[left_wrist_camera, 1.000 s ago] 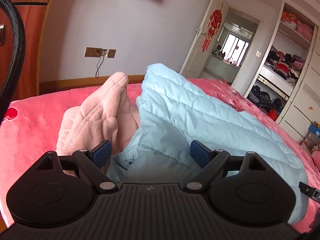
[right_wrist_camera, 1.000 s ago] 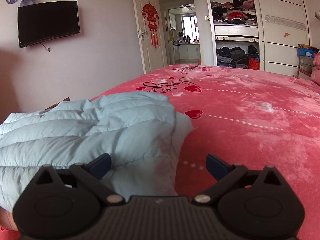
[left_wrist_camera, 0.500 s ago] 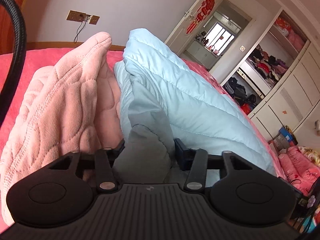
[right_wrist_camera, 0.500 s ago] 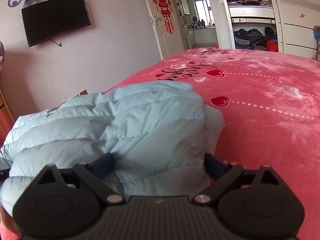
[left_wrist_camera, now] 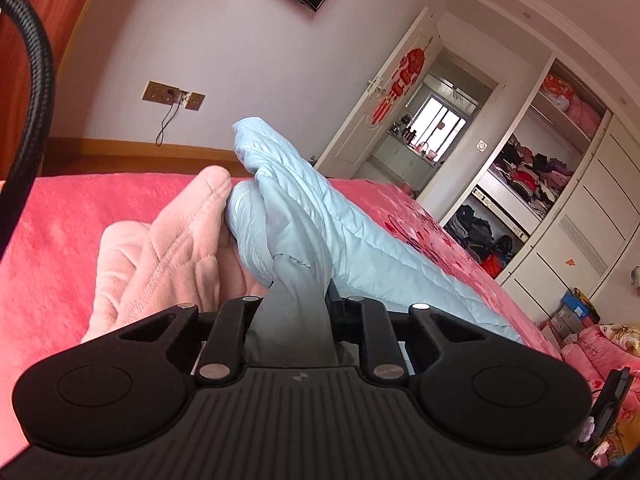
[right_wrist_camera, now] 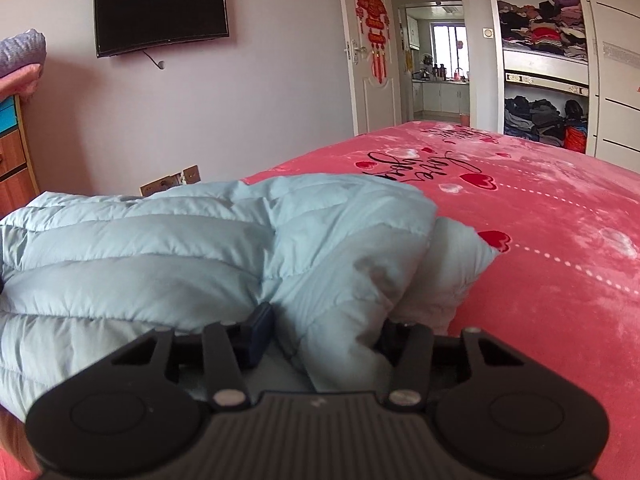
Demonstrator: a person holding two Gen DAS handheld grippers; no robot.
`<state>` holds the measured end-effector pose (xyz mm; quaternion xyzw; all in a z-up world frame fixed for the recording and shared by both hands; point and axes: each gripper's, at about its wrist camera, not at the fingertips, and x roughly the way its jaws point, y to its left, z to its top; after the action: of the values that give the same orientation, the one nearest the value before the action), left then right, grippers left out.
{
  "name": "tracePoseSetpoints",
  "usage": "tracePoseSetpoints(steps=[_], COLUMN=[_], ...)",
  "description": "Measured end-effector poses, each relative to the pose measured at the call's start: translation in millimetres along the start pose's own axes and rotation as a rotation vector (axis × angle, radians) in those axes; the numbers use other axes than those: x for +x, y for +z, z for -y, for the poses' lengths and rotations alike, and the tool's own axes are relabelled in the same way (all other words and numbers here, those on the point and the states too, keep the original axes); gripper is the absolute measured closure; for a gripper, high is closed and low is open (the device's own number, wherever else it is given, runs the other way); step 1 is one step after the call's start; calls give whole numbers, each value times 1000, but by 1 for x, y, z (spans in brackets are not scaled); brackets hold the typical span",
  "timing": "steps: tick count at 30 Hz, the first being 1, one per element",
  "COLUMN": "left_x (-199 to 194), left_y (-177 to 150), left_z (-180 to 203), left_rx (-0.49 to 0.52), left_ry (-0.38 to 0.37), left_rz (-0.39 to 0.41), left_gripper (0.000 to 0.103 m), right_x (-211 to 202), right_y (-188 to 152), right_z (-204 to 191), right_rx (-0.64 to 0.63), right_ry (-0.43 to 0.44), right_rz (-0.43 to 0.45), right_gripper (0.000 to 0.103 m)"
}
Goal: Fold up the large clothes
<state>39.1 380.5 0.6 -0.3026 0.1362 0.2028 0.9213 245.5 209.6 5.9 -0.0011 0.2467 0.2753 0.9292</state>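
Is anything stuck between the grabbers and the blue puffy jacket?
Nothing visible is. The left gripper has just been closing and now pinches a fold of the light blue jacket. The right gripper has also been closing, with jacket between its jaws. The pink garment lies beside it.

— What's the room showing?
— Pale lilac walls, a dark television (right_wrist_camera: 161, 12) mounted high, and a white door (right_wrist_camera: 371, 56) hung with a red ornament (right_wrist_camera: 373, 24).
— And to the right?
— An open wardrobe (right_wrist_camera: 542, 68) with piled shelves; daylight through a far window (right_wrist_camera: 450, 46).
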Motion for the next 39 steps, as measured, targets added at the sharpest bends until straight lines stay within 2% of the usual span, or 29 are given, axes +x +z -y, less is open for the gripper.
tracePoseSetpoints(steps=[6, 10, 11, 12, 17, 18, 19, 22, 23, 25, 27, 30, 31, 34, 36, 39], left_x=[-3, 18, 16, 15, 14, 17, 20, 31, 33, 37, 37, 42, 43, 44, 41, 25], left_y=[0, -13, -11, -12, -11, -12, -15, -20, -21, -20, -19, -23, -25, -31, -33, -37], left_z=[1, 2, 3, 6, 20, 23, 25, 24, 25, 25, 19, 12, 12, 20, 22, 25], left_rx=[9, 23, 25, 30, 66, 86, 101, 127, 146, 164, 145, 71, 52, 74, 53, -21], left_ry=[39, 69, 64, 54, -34, -34, -29, 22, 55, 99, 102, 101, 95, 117, 156, 243], left_rz=[33, -14, -12, -6, 12, 8, 1, -39, -47, -50, -67, -115, -129, -138, -123, -36], left_gripper=[82, 81, 81, 81, 74, 67, 56, 35, 32, 9, 1, 0, 0, 0, 0, 0], right_x=[6, 4, 1, -3, -23, -25, -27, -23, -21, -20, -21, -24, -23, -28, -32, -40], right_y=[1, -4, -5, -6, -8, -8, -9, -14, -17, -22, -20, -21, -21, -24, -27, -30], right_z=[-22, -22, -19, -16, 10, 16, 21, 35, 35, 33, 33, 38, 42, 48, 48, 43], right_rx=[-47, -88, -89, -88, -30, -15, 2, 36, 26, 2, 1, 23, 32, 64, 79, 50], right_ry=[42, -12, -33, -58, -138, -149, -159, -167, -175, -168, -175, -176, -175, -166, -162, -149], right_rz=[15, 31, 40, 52, 83, 83, 83, 43, 31, 7, 13, 15, 15, 25, 38, 69], right_gripper=[53, 54, 58, 68, 84, 86, 86, 85, 83, 81, 70, 53, 50, 39, 26, 24])
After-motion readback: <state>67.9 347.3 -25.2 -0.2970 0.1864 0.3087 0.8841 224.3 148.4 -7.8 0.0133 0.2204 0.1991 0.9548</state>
